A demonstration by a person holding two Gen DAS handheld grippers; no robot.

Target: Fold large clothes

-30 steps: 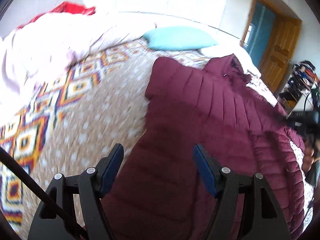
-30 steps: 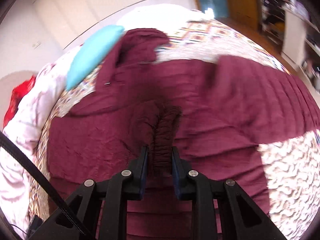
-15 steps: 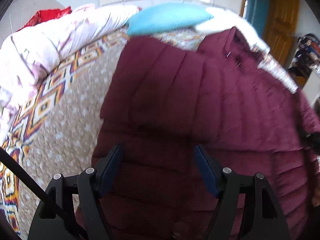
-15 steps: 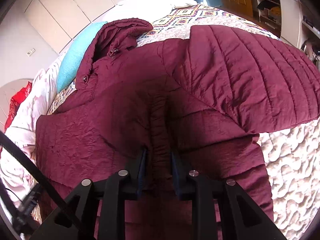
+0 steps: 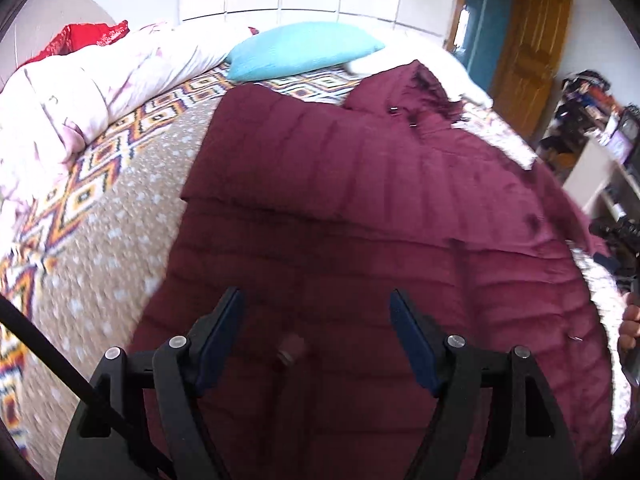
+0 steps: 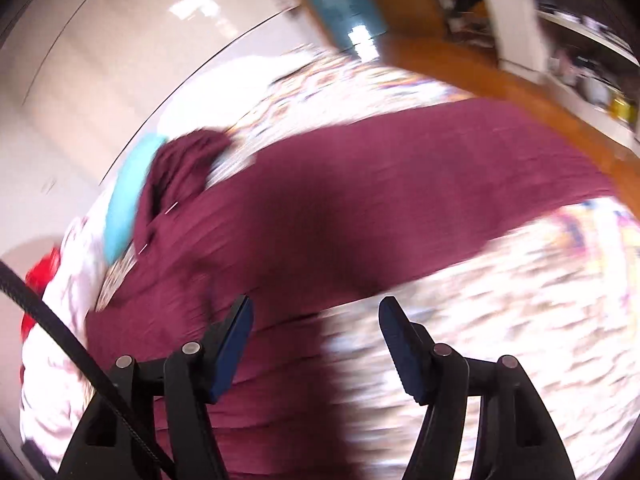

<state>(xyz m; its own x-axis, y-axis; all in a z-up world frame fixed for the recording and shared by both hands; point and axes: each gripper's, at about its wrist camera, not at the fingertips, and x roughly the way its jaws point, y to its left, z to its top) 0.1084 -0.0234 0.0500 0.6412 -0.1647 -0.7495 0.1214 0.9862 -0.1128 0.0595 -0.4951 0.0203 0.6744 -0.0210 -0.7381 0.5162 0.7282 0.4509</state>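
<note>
With both tongs spread wide and holding nothing, spread flat beyond them: maroon puffer jacket (image 5: 360,208) on patterned bedspread (image 5: 100,208).

Under and ahead of left gripper (image 5: 316,332), quilted body with one sleeve folded across; beside right gripper (image 6: 314,332), jacket hem to its left (badly blurred); farther off, hood (image 5: 416,88), then turquoise pillow (image 5: 304,50).
</note>
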